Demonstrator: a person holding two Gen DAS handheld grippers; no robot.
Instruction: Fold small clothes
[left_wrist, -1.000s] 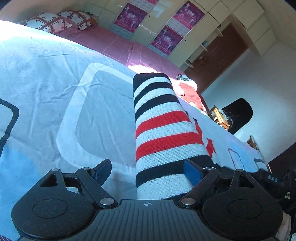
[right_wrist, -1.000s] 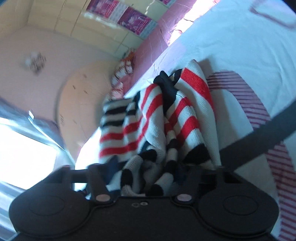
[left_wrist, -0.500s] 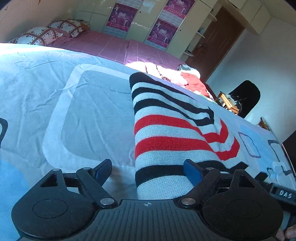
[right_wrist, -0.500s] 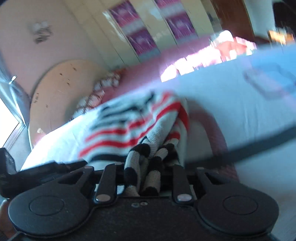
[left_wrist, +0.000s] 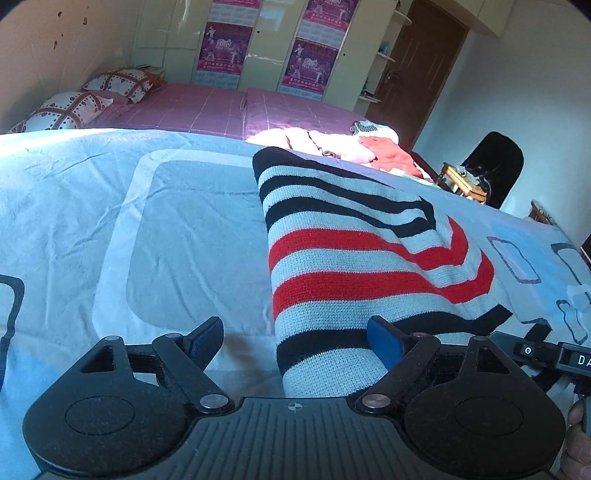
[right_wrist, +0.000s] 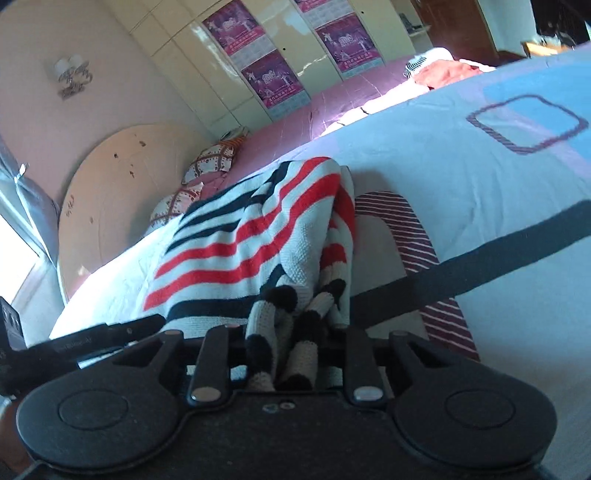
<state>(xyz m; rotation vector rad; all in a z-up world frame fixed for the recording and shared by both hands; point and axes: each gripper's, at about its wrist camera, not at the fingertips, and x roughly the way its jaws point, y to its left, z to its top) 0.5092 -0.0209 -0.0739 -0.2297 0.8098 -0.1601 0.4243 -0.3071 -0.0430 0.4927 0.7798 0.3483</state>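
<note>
A knitted sweater (left_wrist: 354, 266) with white, black and red stripes lies on the blue bedspread (left_wrist: 110, 221). My left gripper (left_wrist: 295, 341) stands wide open over its near left edge; the left blue pad (left_wrist: 207, 338) is on bare bedspread and the right pad (left_wrist: 384, 347) rests over the knit. In the right wrist view the sweater (right_wrist: 251, 240) has its near right corner gathered into a bunch between the jaws of my right gripper (right_wrist: 291, 332), which are opening. The pads are hidden by the cloth. The right gripper's body (left_wrist: 554, 356) shows at the left view's right edge.
A pile of pink, white and red clothes (left_wrist: 343, 147) lies at the far side of the bedspread. Behind it are a pink bed (left_wrist: 221, 110) with patterned pillows (left_wrist: 74, 107), wardrobes, a brown door and a dark chair (left_wrist: 495, 166).
Both views have rolled toward level. The sweater, a narrow hanging column a second ago, now lies spread wider to the right on the bedspread. The bunch stays between the right jaws.
</note>
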